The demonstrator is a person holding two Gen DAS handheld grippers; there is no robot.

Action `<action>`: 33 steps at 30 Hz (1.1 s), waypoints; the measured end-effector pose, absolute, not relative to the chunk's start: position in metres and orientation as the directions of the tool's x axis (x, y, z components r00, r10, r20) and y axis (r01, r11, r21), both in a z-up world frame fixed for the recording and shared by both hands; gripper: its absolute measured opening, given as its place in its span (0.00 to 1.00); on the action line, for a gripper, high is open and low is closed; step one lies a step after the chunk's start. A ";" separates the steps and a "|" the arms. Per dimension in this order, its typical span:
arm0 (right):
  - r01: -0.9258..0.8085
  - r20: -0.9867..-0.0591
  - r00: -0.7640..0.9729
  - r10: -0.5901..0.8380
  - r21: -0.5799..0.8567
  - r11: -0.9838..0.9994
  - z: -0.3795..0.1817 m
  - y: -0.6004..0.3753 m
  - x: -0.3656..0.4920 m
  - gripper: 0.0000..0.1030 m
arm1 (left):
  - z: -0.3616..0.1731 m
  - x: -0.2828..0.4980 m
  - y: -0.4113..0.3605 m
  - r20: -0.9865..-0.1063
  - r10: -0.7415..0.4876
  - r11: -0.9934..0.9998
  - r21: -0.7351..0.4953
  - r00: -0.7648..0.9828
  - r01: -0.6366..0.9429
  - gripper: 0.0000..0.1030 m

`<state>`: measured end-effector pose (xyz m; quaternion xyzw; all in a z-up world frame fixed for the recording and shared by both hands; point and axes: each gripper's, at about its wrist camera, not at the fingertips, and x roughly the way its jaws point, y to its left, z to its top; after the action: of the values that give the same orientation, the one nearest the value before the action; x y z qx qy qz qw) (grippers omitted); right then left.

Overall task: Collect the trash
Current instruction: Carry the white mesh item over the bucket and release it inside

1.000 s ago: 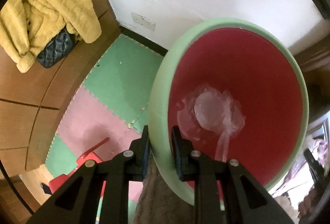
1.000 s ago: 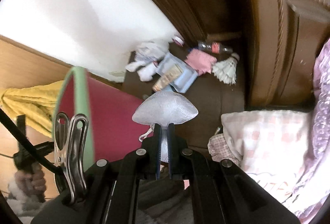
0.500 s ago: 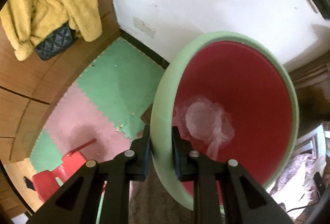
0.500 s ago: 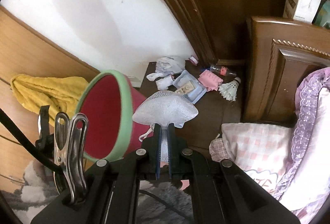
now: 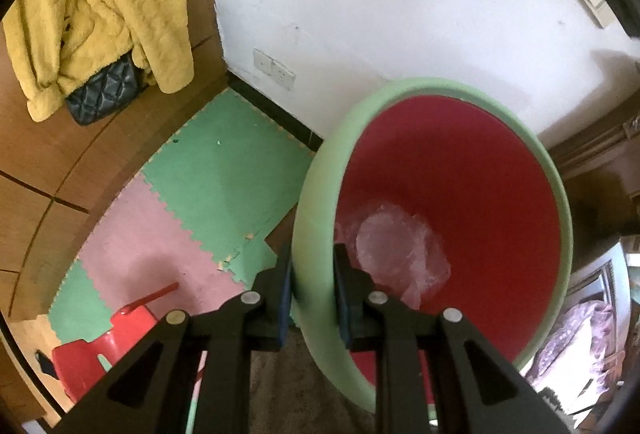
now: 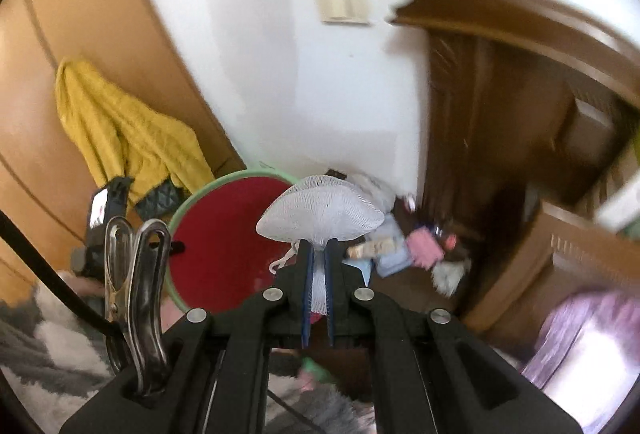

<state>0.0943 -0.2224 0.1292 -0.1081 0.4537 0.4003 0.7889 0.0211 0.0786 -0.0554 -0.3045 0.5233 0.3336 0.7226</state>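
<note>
My left gripper [image 5: 313,270] is shut on the pale green rim of a trash bin [image 5: 316,202] with a red inside, which it holds tilted above the floor. A crumpled clear plastic wrap [image 5: 400,254] lies at the bin's bottom. In the right wrist view my right gripper [image 6: 318,254] is shut on a white foam net sleeve [image 6: 320,214], which fans out above the fingertips. The same bin [image 6: 224,234] shows just left of the net and below it. More litter [image 6: 404,250] lies blurred on a dark wooden bedside surface to the right.
A yellow fleece jacket [image 5: 100,30] and a black quilted bag [image 5: 104,94] hang on the wooden wardrobe. Green and pink foam mats [image 5: 192,194] cover the floor, with a red plastic chair [image 5: 108,338] at lower left. A dark wooden headboard [image 6: 520,154] and purple bedding [image 6: 580,346] stand right.
My right gripper has risen and rolled with the net sleeve, so the bin now sits lower and closer beside it. The left gripper has kept its grip on the bin, tilting slightly.
</note>
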 end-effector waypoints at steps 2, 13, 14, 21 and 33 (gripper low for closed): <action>-0.757 -0.799 0.253 0.545 0.188 0.626 0.132 -0.209 0.093 0.06 | -0.057 0.021 0.080 -0.963 0.148 0.588 -0.097 0.225 -0.803 0.19; -0.859 -0.793 0.156 0.589 0.185 0.477 0.132 -0.150 0.070 0.07 | -0.052 0.022 0.070 -0.950 0.224 0.619 -0.034 0.218 -0.785 0.18; -0.867 -0.795 0.149 0.588 0.180 0.464 0.132 -0.143 0.067 0.07 | -0.053 0.021 0.071 -0.949 0.224 0.617 -0.037 0.220 -0.786 0.18; -0.889 -0.808 0.073 0.584 0.213 0.405 0.119 -0.107 0.057 0.07 | -0.050 0.017 0.077 -0.954 0.173 0.595 -0.096 0.243 -0.798 0.18; -0.799 -0.867 -0.108 0.487 0.367 0.476 0.057 -0.073 0.070 0.07 | -0.053 0.028 0.072 -0.960 0.186 0.670 -0.033 0.210 -0.742 0.19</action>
<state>0.0697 -0.0728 0.0572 -0.1398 0.5581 0.4925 0.6530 0.0276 0.0717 -0.0529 -0.2559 0.5435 0.3158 0.7345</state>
